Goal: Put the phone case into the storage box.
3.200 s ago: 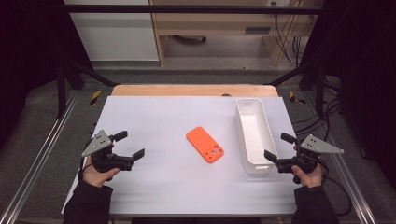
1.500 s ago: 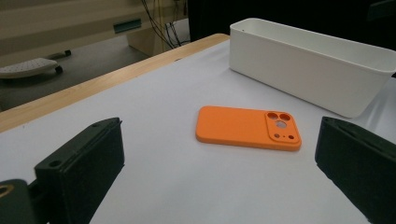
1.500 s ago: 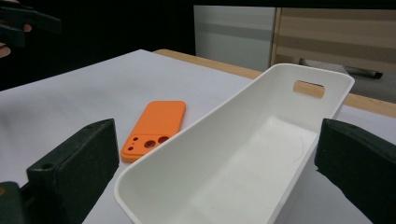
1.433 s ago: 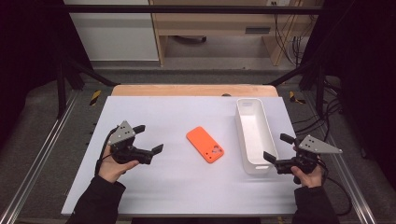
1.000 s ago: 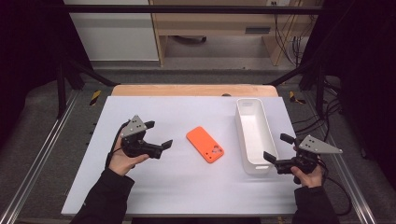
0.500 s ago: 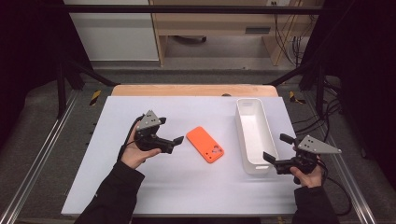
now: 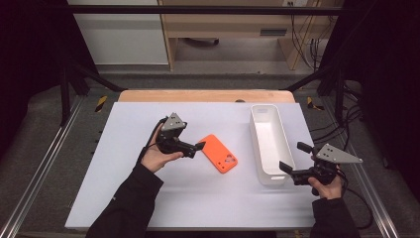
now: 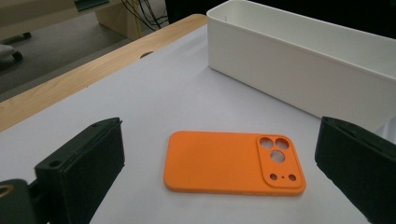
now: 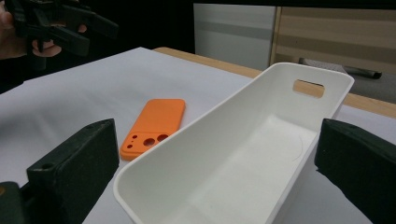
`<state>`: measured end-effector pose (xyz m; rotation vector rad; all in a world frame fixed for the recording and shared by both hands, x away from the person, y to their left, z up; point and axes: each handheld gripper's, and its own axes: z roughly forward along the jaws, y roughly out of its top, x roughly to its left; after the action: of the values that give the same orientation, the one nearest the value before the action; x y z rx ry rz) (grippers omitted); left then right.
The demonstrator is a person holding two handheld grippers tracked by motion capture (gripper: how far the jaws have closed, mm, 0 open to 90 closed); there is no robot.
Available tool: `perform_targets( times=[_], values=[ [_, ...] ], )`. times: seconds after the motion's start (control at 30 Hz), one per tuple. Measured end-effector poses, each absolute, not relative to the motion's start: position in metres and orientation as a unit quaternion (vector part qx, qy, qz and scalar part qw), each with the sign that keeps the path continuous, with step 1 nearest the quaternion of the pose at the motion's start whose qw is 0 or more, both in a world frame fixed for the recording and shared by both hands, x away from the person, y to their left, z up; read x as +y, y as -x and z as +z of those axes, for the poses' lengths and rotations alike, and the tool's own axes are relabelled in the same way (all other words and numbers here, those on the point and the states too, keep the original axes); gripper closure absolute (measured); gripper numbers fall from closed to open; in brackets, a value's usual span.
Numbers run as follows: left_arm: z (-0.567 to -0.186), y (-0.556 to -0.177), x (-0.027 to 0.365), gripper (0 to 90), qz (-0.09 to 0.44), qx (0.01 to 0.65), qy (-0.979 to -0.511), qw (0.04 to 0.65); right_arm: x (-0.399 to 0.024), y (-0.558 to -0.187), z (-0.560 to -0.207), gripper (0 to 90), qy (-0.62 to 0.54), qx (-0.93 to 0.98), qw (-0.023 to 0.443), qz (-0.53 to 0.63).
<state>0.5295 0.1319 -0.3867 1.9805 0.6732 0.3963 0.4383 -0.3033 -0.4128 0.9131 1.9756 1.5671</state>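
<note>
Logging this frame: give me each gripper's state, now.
Left gripper: open, holding nothing, jaws either side of the orange phone case.
Right gripper: open, holding nothing, at the near end of the white bin.

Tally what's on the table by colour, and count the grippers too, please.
Orange: 1, the phone case
White: 1, the bin
Black grippers: 2, the left gripper and the right gripper, both with jaws open
Total: 4

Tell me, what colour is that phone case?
Orange; the phone case shows best in the left gripper view.
</note>
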Motion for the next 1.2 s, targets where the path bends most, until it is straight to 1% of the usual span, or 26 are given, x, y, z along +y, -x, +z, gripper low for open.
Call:
perform_targets(
  times=[0.63,0.83,1.2],
  values=[
    [-0.394,-0.557,0.101,1.5,0.161,0.288,-0.822,0.464,-0.304,-0.438,-0.413,0.4,-0.330,0.717,0.228,0.570],
    [-0.403,-0.567,0.090,2.1,0.157,0.293,-0.828,0.452,-0.304,-0.438,-0.412,0.4,-0.331,0.716,0.228,0.570],
    [-0.406,-0.579,0.076,3.6,0.158,0.296,-0.829,0.448,-0.305,-0.438,-0.413,0.4,-0.331,0.716,0.228,0.570]
  ],
)
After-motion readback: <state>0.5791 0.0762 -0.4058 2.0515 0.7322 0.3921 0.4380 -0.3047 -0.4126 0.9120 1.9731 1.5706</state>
